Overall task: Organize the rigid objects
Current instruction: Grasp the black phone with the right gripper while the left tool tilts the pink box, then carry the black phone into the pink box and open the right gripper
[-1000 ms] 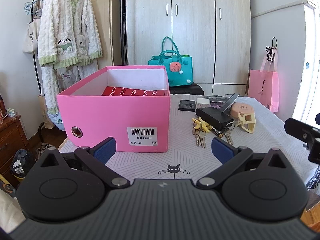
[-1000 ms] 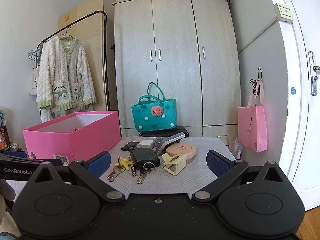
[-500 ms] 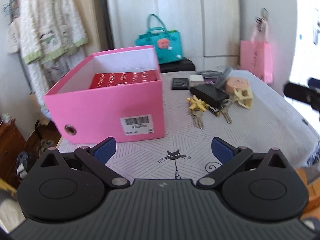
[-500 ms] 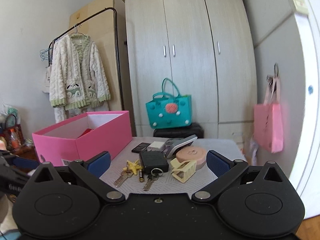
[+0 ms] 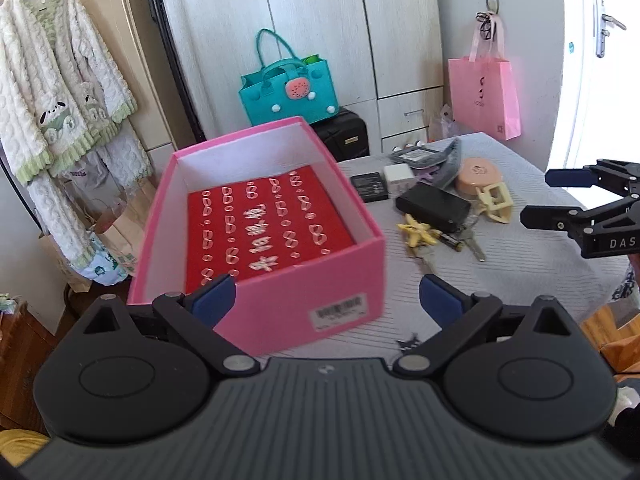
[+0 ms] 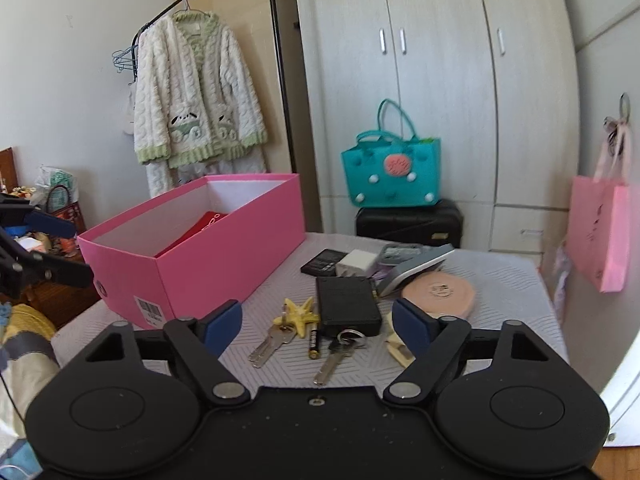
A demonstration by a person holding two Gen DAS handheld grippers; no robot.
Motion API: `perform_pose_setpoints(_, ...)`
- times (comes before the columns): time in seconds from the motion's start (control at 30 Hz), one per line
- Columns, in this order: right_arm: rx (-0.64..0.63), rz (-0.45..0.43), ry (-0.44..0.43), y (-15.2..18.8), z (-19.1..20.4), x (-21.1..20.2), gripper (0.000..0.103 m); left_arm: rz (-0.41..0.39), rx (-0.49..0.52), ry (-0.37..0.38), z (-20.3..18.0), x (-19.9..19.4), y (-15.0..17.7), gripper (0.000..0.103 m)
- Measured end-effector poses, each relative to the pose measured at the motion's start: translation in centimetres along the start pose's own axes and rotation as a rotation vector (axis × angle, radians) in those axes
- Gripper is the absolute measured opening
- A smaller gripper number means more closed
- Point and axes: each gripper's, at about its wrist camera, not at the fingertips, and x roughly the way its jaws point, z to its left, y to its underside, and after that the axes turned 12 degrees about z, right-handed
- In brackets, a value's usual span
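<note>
The small rigid items lie clustered on the grey patterned tablecloth (image 6: 500,288), just right of the open pink shoebox (image 6: 224,252): a black power bank (image 6: 346,304), starfish-charm keys (image 6: 288,326), an AA battery (image 6: 314,342), a peach round case (image 6: 440,292) and what looks like a cream hair claw (image 5: 496,202). The right gripper (image 6: 318,326) hangs wide open and empty above them. The left gripper (image 5: 326,300), equally spread and empty, hovers over the shoebox's near wall.

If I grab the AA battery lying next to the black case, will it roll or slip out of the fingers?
Probably yes on both counts. The battery is a smooth cylinder lying flat on the tablecloth, so a nudge across its length would likely roll it. It sits close to the keys and the black case, so the right gripper, open now, may catch those too.
</note>
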Motion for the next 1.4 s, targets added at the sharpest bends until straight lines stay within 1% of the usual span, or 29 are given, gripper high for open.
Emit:
perform_pose_setpoints(0.1, 0.022, 0.053, -0.045, -1.2, -0.8, 1.9, 0.071, 0.053, -0.004, 0.012, 2.2, 0.6, -1.7, 0.100)
perform_pose_setpoints(0.17, 0.029, 0.092, -0.062, -1.8, -1.2, 3.3, 0.069, 0.075, -0.034, -0.002, 3.7, 1.1, -2.6, 0.100)
perform_pose_setpoints(0.23, 0.035, 0.130, -0.066, -2.4, -1.5, 4.7, 0.068, 0.073, -0.039, -0.031, 5.0, 1.5, -3.3, 0.100)
perform_pose_setpoints(0.3, 0.039, 0.159, -0.064, -2.8, -1.9, 5.9, 0.068, 0.072, -0.033, -0.036, 6.2, 1.7, -3.9, 0.101)
perform_pose_setpoints(0.4, 0.024, 0.216, -0.060, -3.7, -2.3, 7.7, 0.068, 0.094, -0.042, -0.021, 8.3, 2.7, -4.7, 0.101)
perform_pose_setpoints(0.53, -0.012, 0.262, -0.038, -4.7, -2.5, 9.8, 0.068, 0.139, -0.075, -0.034, 11.3, 5.0, -5.6, 0.100)
perform_pose_setpoints(0.63, -0.027, 0.294, -0.021, -5.2, -2.8, 11.1, 0.068, 0.176, -0.088, -0.059, 13.5, 6.9, -6.4, 0.098)
perform_pose_setpoints(0.73, -0.027, 0.327, -0.012, -5.6, -3.2, 12.5, 0.068, 0.224, -0.075, -0.063, 15.0, 9.1, -6.9, 0.084)
perform_pose_setpoints(0.77, -0.029, 0.336, -0.010, -5.7, -3.2, 12.8, 0.068, 0.244, -0.071, -0.063, 15.4, 9.7, -7.0, 0.075)
perform_pose_setpoints(0.8, -0.035, 0.347, -0.009, -5.7, -3.2, 13.2, 0.069, 0.264, -0.067, -0.064, 15.7, 10.5, -7.1, 0.069)
perform_pose_setpoints(0.87, -0.050, 0.355, 0.009, -5.9, -3.0, 13.8, 0.069, 0.301, -0.057, -0.063, 16.5, 12.0, -7.2, 0.067)
perform_pose_setpoints(0.97, -0.064, 0.373, 0.015, -6.2, -3.1, 14.7, 0.069, 0.347, -0.052, -0.115, 17.0, 13.9, -7.0, 0.059)
perform_pose_setpoints(1.0, -0.065, 0.380, 0.019, -6.2, -3.3, 15.0, 0.071, 0.347, -0.052, -0.121, 17.2, 14.3, -7.0, 0.054)
perform_pose_setpoints(1.03, -0.067, 0.384, 0.018, -6.3, -3.4, 15.3, 0.072, 0.341, -0.058, -0.116, 17.4, 14.6, -7.1, 0.054)
perform_pose_setpoints(1.07, -0.060, 0.389, 0.017, -6.4, -3.6, 15.6, 0.073, 0.335, -0.066, -0.102, 17.8, 14.7, -7.2, 0.050)
perform_pose_setpoints(1.13, -0.048, 0.404, 0.013, -6.6, -3.7, 16.1, 0.071, 0.329, -0.064, -0.065, 18.1, 14.8, -7.3, 0.039)
perform_pose_setpoints(1.17, -0.059, 0.407, 0.010, -6.7, -3.5, 16.0, 0.067, 0.333, -0.060, -0.037, 18.1, 14.9, -7.3, 0.029)
perform_pose_setpoints(1.2, -0.083, 0.404, 0.021, -6.6, -3.2, 16.0, 0.067, 0.343, -0.052, -0.010, 18.1, 15.0, -7.4, 0.021)
perform_pose_setpoints(1.23, -0.108, 0.390, 0.037, -6.5, -2.7, 15.7, 0.066, 0.349, -0.047, 0.004, 18.1, 15.2, -7.5, 0.018)
perform_pose_setpoints(1.27, -0.117, 0.376, 0.042, -6.5, -2.4, 15.4, 0.066, 0.345, -0.037, 0.004, 18.0, 15.3, -7.6, 0.015)
perform_pose_setpoints(1.33, -0.114, 0.360, 0.043, -6.5, -2.2, 14.8, 0.066, 0.319, -0.020, -0.021, 17.6, 15.5, -7.8, 0.015)
perform_pose_setpoints(1.37, -0.117, 0.351, 0.048, -6.6, -2.0, 14.4, 0.066, 0.305, -0.017, -0.027, 17.5, 15.6, -7.9, 0.013)
perform_pose_setpoints(1.4, -0.121, 0.344, 0.053, -6.7, -1.9, 14.1, 0.066, 0.291, -0.012, -0.024, 17.4, 15.6, -7.9, 0.008)
